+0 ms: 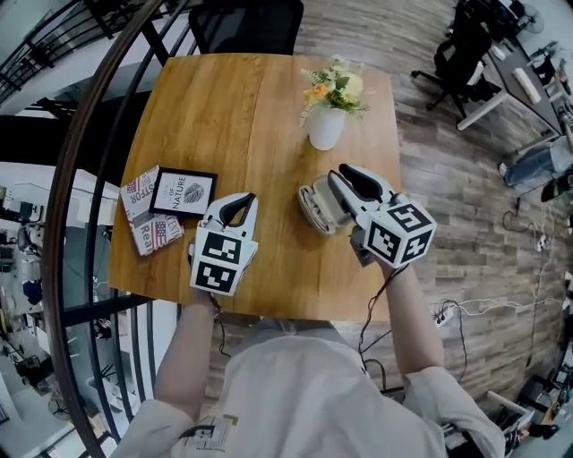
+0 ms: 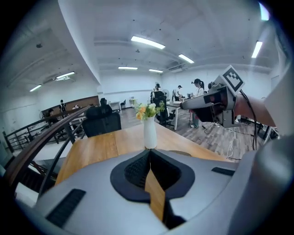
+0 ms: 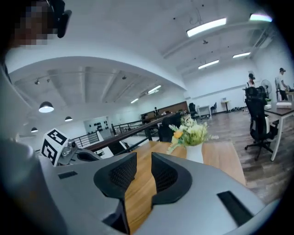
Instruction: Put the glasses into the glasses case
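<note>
A pale grey glasses case (image 1: pixel 315 207) lies on the wooden table (image 1: pixel 224 107), near the front right. It looks closed, and no glasses show in any view. My right gripper (image 1: pixel 347 175) hovers over the case's right side, well above the table. Its jaws stand apart with nothing between them (image 3: pixel 144 156). My left gripper (image 1: pixel 238 204) is held up to the left of the case, apart from it. Its fingertips meet with nothing held (image 2: pixel 148 152). Both gripper views look level across the table at the vase.
A white vase of flowers (image 1: pixel 327 125) stands beyond the case. A framed print (image 1: pixel 183 191) and a flag-patterned booklet (image 1: pixel 148 222) lie at the table's left edge. A black chair (image 1: pixel 246 25) sits at the far side, and a curved railing (image 1: pixel 85 179) runs along the left.
</note>
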Demonstrator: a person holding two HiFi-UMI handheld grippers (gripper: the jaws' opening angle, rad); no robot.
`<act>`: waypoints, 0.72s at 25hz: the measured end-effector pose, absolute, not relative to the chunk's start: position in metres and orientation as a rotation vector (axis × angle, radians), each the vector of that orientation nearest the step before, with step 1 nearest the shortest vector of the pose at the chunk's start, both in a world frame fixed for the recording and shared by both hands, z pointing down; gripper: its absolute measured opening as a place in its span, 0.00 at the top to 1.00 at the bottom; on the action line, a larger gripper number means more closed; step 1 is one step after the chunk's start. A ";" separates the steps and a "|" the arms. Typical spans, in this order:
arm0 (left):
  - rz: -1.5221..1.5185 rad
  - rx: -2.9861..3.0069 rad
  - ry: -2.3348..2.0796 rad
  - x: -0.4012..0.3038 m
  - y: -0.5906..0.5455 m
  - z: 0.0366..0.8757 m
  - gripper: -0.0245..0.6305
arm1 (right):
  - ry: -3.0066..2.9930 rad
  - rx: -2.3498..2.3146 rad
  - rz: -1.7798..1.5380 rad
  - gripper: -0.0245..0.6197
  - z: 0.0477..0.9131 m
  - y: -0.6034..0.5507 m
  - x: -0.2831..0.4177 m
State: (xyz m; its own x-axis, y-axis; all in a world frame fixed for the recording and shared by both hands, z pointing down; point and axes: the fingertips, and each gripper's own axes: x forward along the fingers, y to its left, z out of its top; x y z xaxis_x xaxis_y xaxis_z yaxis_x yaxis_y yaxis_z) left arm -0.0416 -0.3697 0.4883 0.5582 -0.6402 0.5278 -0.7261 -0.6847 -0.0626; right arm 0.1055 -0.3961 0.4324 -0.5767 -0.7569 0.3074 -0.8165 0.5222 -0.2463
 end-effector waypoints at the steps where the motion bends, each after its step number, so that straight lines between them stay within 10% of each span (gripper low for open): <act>1: 0.779 2.647 -1.179 -0.042 -0.370 0.476 0.93 | -2.614 1.373 0.517 0.78 0.416 -0.392 0.106; 18: 0.433 2.905 -1.515 -0.076 -0.325 0.287 0.93 | -2.757 1.565 0.000 0.89 0.227 -0.281 0.115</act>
